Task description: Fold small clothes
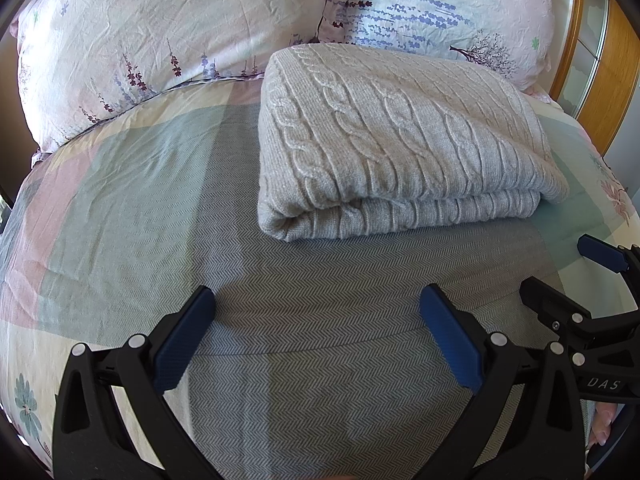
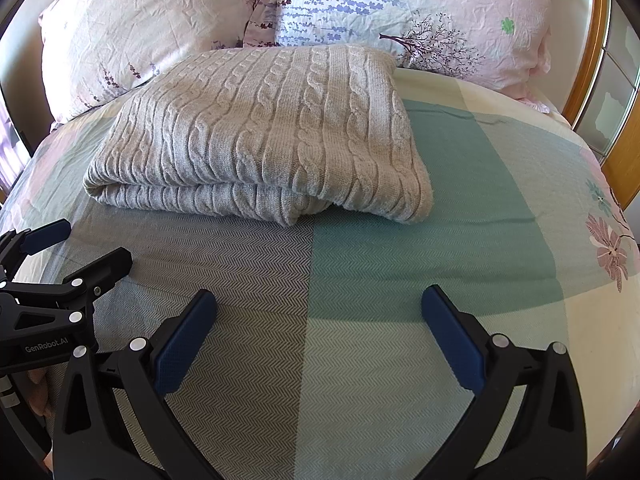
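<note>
A light grey cable-knit sweater (image 1: 392, 140) lies folded in a thick rectangle on the bed, just in front of the pillows; it also shows in the right wrist view (image 2: 264, 136). My left gripper (image 1: 316, 300) is open and empty, above the bedspread, short of the sweater's near fold. My right gripper (image 2: 318, 300) is open and empty, also short of the sweater. Each gripper shows in the other's view: the right gripper (image 1: 560, 268) at the right edge, the left gripper (image 2: 80, 244) at the left edge, both open.
The bedspread (image 1: 120, 208) is patchwork in grey, teal, pink and cream. Two floral pillows (image 1: 160, 40) (image 2: 420, 12) lie behind the sweater. A wooden headboard frame (image 2: 588, 64) curves at the right.
</note>
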The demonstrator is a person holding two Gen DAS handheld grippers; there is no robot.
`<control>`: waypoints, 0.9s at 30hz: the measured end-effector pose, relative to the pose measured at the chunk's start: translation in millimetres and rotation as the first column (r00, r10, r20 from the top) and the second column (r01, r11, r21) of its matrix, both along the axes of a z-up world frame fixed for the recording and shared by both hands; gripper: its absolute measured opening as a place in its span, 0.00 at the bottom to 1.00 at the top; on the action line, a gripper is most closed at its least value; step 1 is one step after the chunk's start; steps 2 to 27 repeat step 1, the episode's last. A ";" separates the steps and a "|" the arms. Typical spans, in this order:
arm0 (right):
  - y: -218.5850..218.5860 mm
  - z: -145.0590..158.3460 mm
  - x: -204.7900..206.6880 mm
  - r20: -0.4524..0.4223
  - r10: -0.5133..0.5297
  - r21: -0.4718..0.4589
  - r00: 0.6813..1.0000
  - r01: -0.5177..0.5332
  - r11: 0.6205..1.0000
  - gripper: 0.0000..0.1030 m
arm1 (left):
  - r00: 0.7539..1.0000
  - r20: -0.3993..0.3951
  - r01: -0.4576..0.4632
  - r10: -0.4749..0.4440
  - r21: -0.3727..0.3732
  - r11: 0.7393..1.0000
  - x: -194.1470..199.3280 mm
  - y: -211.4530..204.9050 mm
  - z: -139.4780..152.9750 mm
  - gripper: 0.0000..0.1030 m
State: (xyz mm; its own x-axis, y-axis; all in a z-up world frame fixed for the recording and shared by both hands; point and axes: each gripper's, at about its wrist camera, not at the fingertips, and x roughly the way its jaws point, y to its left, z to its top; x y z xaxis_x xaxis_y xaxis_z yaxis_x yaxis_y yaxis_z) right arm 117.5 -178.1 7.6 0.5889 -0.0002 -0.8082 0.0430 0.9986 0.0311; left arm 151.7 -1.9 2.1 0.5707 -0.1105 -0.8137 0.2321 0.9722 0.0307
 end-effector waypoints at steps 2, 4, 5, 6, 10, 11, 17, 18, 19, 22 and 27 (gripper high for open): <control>0.0 0.0 0.0 0.000 0.000 0.000 1.000 0.000 1.000 0.99 | 1.000 0.000 0.000 0.000 0.000 1.000 0.0 0.0 0.0 0.98; 0.0 0.0 0.0 0.000 0.000 0.000 1.000 0.000 1.000 0.99 | 1.000 0.000 0.000 0.000 0.000 1.000 0.0 0.0 0.0 0.98; 0.0 0.0 0.0 0.000 0.000 0.000 1.000 0.000 1.000 0.99 | 1.000 0.000 0.000 0.000 0.000 1.000 0.0 0.0 0.0 0.98; 0.0 0.0 0.0 0.000 0.000 0.000 1.000 0.000 1.000 0.99 | 1.000 0.000 0.000 0.000 0.000 1.000 0.0 0.0 0.0 0.98; 0.0 0.0 0.0 0.000 0.000 0.000 1.000 0.000 1.000 0.99 | 1.000 0.000 0.000 0.000 0.000 1.000 0.0 0.0 0.0 0.98; 0.0 0.0 0.0 0.000 0.000 0.000 1.000 0.000 1.000 0.99 | 1.000 0.000 0.000 0.000 0.000 1.000 0.0 0.0 0.0 0.98; 0.0 0.0 0.0 0.000 0.000 0.000 1.000 0.000 1.000 0.99 | 1.000 0.000 0.000 0.000 0.000 1.000 0.0 0.0 0.0 0.98; 0.0 0.0 0.0 0.000 0.000 0.000 1.000 0.000 1.000 0.99 | 1.000 0.000 0.000 0.000 0.000 1.000 0.0 0.0 0.0 0.98; 0.0 0.0 0.0 0.000 0.000 0.000 1.000 0.000 1.000 0.99 | 1.000 0.000 0.000 0.000 0.000 1.000 0.0 0.0 0.0 0.98; 0.0 0.0 0.0 0.000 0.000 0.000 1.000 0.000 1.000 0.99 | 1.000 0.000 0.000 0.000 0.000 1.000 0.0 0.0 0.0 0.98; 0.0 0.0 0.0 0.000 0.000 0.000 1.000 0.000 1.000 0.99 | 1.000 0.000 0.000 0.000 0.000 1.000 0.0 0.0 0.0 0.98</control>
